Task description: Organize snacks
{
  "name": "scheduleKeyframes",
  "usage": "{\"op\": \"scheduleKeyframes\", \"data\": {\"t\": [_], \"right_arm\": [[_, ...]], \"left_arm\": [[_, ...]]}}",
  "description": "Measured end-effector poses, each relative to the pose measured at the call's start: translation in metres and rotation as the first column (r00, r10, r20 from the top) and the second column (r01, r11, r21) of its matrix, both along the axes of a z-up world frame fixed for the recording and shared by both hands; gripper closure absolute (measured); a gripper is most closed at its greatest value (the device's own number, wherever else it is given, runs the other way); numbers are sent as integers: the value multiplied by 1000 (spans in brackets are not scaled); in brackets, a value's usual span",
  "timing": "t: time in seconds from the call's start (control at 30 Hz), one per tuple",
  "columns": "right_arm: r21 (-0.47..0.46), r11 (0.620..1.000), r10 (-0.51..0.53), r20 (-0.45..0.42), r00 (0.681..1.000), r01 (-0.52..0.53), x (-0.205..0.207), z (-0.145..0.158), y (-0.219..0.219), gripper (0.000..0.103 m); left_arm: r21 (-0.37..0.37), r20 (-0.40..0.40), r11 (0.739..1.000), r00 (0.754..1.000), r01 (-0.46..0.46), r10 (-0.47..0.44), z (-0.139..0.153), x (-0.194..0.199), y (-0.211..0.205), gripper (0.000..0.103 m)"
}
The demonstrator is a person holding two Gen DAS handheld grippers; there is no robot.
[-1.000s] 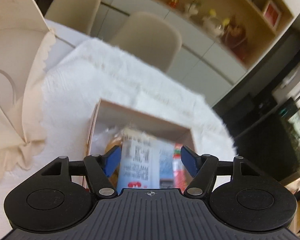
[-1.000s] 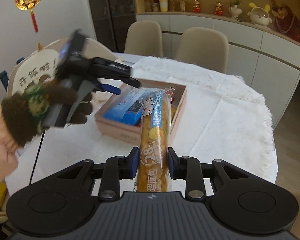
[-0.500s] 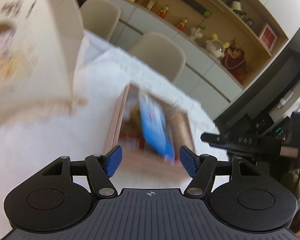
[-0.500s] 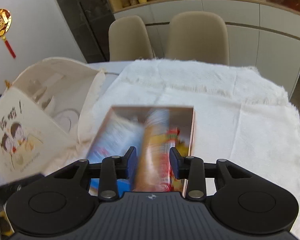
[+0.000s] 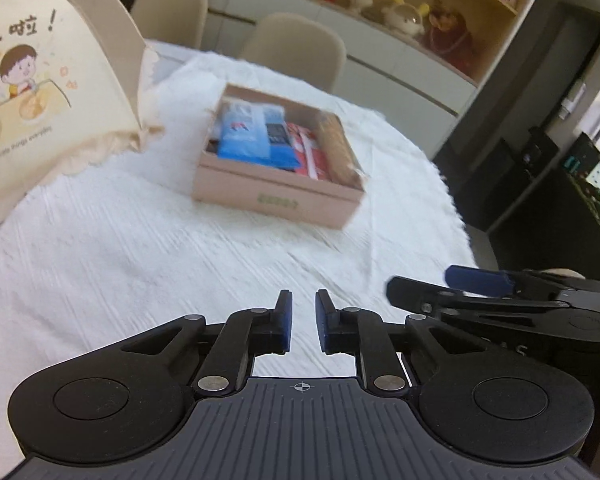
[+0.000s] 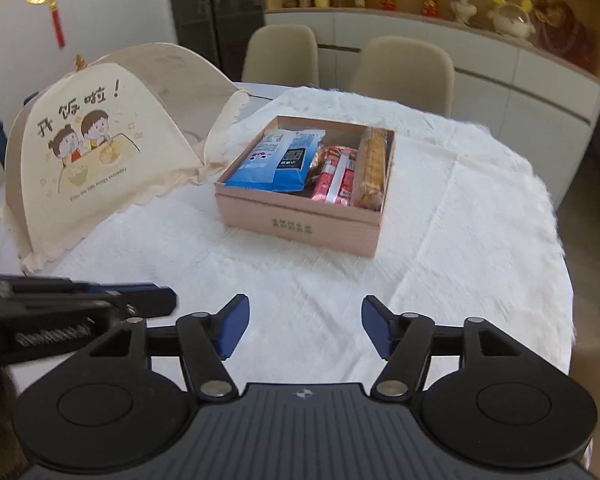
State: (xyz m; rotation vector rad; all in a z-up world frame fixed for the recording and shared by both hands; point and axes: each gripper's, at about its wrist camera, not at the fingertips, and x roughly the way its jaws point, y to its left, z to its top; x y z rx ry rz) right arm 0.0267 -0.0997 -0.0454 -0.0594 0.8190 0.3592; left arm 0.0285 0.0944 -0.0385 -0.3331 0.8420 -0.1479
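A pink cardboard box (image 6: 300, 226) stands on the white tablecloth and holds a blue snack bag (image 6: 278, 156), a red packet (image 6: 336, 178) and a long bread stick pack (image 6: 370, 168) along its right wall. The box also shows in the left wrist view (image 5: 276, 200). My right gripper (image 6: 303, 330) is open and empty, well in front of the box. My left gripper (image 5: 303, 322) is nearly shut with a narrow gap and holds nothing, also back from the box. Each gripper shows at the edge of the other's view.
A cream folding food cover (image 6: 96, 152) with a cartoon print stands left of the box. Two beige chairs (image 6: 404, 72) stand behind the table. The table's edge (image 6: 556, 280) falls away on the right. A sideboard with ornaments lines the back wall.
My right gripper has let go of the bread stick pack into the box and opened. Both grippers have pulled back from the box. My left gripper has closed from wide open.
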Motion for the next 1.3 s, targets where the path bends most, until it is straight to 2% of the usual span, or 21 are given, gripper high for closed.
{"op": "scheduleKeyframes", "data": {"t": [0.07, 0.2, 0.27, 0.43, 1.3], "right_arm": [[22, 1000, -10, -35, 999, 11, -6, 5, -2, 37], [-2, 999, -43, -36, 998, 43, -18, 11, -3, 37], [9, 999, -38, -43, 998, 39, -22, 12, -4, 37], [-7, 999, -41, -39, 998, 41, -32, 11, -2, 37], [-13, 999, -38, -46, 998, 37, -34, 11, 1, 37]], "left_arm": [[27, 17, 999, 1000, 16, -17, 7, -9, -6, 90], [192, 21, 981, 1000, -25, 21, 17, -22, -21, 90], [222, 22, 975, 999, -32, 28, 20, -25, -26, 90], [164, -14, 986, 1000, -18, 21, 20, -29, -21, 90], [151, -41, 989, 999, 0, 6, 23, -29, -23, 90]]}}
